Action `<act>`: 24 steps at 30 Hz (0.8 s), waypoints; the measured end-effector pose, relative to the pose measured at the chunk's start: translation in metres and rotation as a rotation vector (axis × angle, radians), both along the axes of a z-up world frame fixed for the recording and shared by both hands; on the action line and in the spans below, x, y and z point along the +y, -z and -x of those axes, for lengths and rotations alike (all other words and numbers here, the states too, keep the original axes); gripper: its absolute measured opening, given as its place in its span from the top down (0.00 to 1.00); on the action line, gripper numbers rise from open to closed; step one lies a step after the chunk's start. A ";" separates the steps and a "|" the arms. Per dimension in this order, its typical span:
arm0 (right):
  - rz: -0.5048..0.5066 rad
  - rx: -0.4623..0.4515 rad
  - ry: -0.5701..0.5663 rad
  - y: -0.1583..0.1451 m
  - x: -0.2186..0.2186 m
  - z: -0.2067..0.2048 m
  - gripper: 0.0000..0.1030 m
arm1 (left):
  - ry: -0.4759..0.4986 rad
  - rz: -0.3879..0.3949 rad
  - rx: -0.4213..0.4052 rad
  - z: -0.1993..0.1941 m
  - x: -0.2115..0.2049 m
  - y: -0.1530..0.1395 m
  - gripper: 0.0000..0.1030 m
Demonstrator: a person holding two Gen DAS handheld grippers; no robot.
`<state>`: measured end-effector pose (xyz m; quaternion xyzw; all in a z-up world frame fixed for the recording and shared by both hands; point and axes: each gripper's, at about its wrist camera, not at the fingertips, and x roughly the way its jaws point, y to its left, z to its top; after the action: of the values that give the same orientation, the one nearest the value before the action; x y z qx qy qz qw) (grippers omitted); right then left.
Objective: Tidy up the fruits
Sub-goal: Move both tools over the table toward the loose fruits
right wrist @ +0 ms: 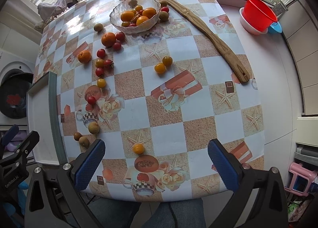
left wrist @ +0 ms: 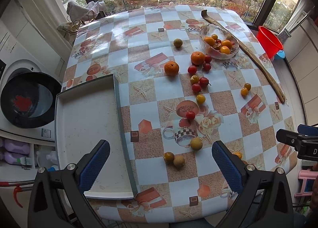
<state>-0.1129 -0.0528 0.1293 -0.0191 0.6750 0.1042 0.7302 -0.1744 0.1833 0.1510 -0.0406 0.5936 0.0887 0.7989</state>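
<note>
Fruit lies scattered over the patterned table (left wrist: 151,106): two oranges (left wrist: 171,68), red cherry tomatoes (left wrist: 192,69), yellow tomatoes (left wrist: 200,98) and brown longans (left wrist: 196,143). A glass bowl (left wrist: 204,33) at the far right holds several more fruits. An empty white tray (left wrist: 83,128) sits at the near left. My left gripper (left wrist: 161,165) hangs open above the near edge, a longan pair (left wrist: 174,159) between its fingers' lines. My right gripper (right wrist: 157,165) is open too, just short of a small yellow fruit (right wrist: 138,148). The bowl (right wrist: 117,16) shows in the right wrist view as well.
A long wooden back scratcher (right wrist: 206,30) lies diagonally along the table's right side. A red bucket (right wrist: 258,14) stands on a ledge beyond it. A washing machine (left wrist: 17,97) sits left of the table. A pink stool (right wrist: 300,180) is at the lower right.
</note>
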 end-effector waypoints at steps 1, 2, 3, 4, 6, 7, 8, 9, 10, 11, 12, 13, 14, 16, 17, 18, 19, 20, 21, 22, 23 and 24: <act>0.001 -0.002 -0.003 -0.001 0.000 0.000 0.00 | 0.001 0.000 0.000 -0.001 -0.001 0.000 0.00; 0.002 -0.003 -0.007 -0.001 0.000 0.000 0.00 | 0.003 0.002 0.001 -0.001 -0.003 0.000 0.00; 0.001 -0.003 -0.004 -0.001 0.000 0.000 0.00 | 0.006 0.001 0.002 -0.002 -0.004 0.001 0.00; 0.002 -0.003 -0.006 -0.001 0.000 -0.001 0.00 | 0.009 0.001 0.002 -0.002 -0.006 0.001 0.00; 0.002 -0.003 0.001 -0.001 0.001 -0.001 0.00 | 0.014 -0.002 0.000 -0.004 -0.009 0.000 0.00; 0.002 -0.003 0.000 -0.001 0.000 -0.002 0.00 | 0.017 -0.004 -0.002 -0.005 -0.010 -0.001 0.00; 0.002 -0.002 -0.001 -0.002 -0.002 -0.003 0.00 | 0.019 -0.004 -0.002 -0.005 -0.011 -0.001 0.00; 0.002 -0.002 -0.002 -0.002 -0.002 -0.004 0.00 | 0.021 -0.004 -0.001 -0.006 -0.012 -0.001 0.00; 0.002 -0.002 -0.002 -0.002 -0.002 -0.004 0.00 | 0.022 -0.004 0.000 -0.007 -0.012 -0.001 0.00; 0.002 -0.002 -0.002 -0.002 -0.002 -0.004 0.00 | 0.021 -0.004 0.001 -0.007 -0.013 0.000 0.00; 0.002 -0.001 -0.003 -0.002 -0.001 -0.003 0.00 | 0.019 -0.003 0.003 -0.007 -0.013 0.000 0.00; 0.002 0.000 -0.007 -0.002 -0.003 -0.005 0.00 | 0.018 -0.001 0.006 -0.008 -0.013 0.001 0.00; 0.003 0.001 -0.008 -0.002 -0.004 -0.005 0.00 | 0.017 0.000 0.008 -0.008 -0.014 0.002 0.00; 0.003 0.003 -0.014 -0.001 -0.007 -0.007 0.00 | 0.016 0.001 0.014 -0.010 -0.015 0.003 0.00; 0.004 0.002 -0.016 0.000 -0.008 -0.007 0.00 | 0.016 0.000 0.016 -0.010 -0.015 0.004 0.00; 0.005 0.002 -0.016 0.000 -0.008 -0.007 0.00 | 0.017 0.000 0.018 -0.011 -0.016 0.005 0.00; 0.006 0.002 -0.015 0.000 -0.010 -0.008 0.00 | 0.017 -0.001 0.021 -0.012 -0.017 0.006 0.00; 0.007 0.001 -0.014 0.002 -0.010 -0.008 0.00 | 0.017 0.000 0.023 -0.013 -0.017 0.007 0.00; 0.007 0.002 -0.012 0.002 -0.011 -0.008 0.00 | 0.017 0.001 0.026 -0.013 -0.017 0.008 0.00; 0.008 0.002 -0.009 0.003 -0.012 -0.009 0.00 | 0.016 0.002 0.029 -0.014 -0.017 0.009 0.00; 0.008 0.003 -0.008 0.004 -0.013 -0.009 0.00 | 0.016 0.002 0.032 -0.015 -0.017 0.010 0.00; 0.009 0.004 -0.007 0.005 -0.012 -0.008 0.00 | 0.016 0.001 0.036 -0.016 -0.018 0.012 0.00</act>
<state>-0.1045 -0.0647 0.1246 -0.0244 0.6770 0.1035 0.7282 -0.1586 0.1656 0.1394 -0.0347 0.6081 0.0829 0.7888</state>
